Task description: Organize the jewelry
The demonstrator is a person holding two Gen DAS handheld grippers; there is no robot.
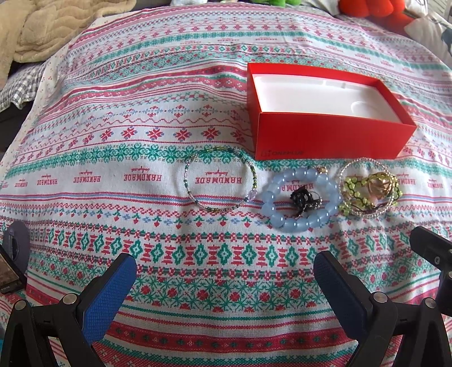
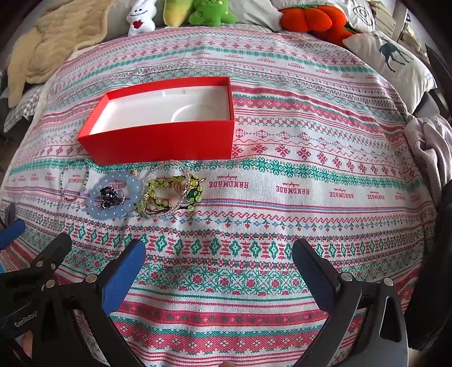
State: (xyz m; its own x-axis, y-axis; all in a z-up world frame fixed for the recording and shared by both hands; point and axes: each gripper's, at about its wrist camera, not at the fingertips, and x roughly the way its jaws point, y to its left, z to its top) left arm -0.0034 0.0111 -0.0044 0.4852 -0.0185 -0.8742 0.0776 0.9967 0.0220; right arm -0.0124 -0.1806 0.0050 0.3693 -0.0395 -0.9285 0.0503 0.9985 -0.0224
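Note:
An open red box (image 1: 327,135) with a white inside stands on the patterned cloth; it also shows in the right wrist view (image 2: 163,141). In front of it lie a thin green beaded bangle (image 1: 220,180), a pale blue bead bracelet (image 1: 299,197) with a small black piece (image 1: 302,199) inside it, and a tangle of yellow-green beads and gold pieces (image 1: 367,189). The same row shows in the right wrist view: bangle (image 2: 75,180), blue bracelet (image 2: 113,194), tangle (image 2: 172,192). My left gripper (image 1: 224,271) is open and empty, short of the jewelry. My right gripper (image 2: 219,262) is open and empty, to the right of it.
The patterned cloth (image 2: 282,197) covers a bed. A beige blanket (image 1: 56,28) lies at the back left. Plush toys (image 2: 209,11) and an orange cushion (image 2: 313,17) line the back edge. A deer-print pillow (image 2: 392,62) and a grey cloth (image 2: 429,141) lie at the right.

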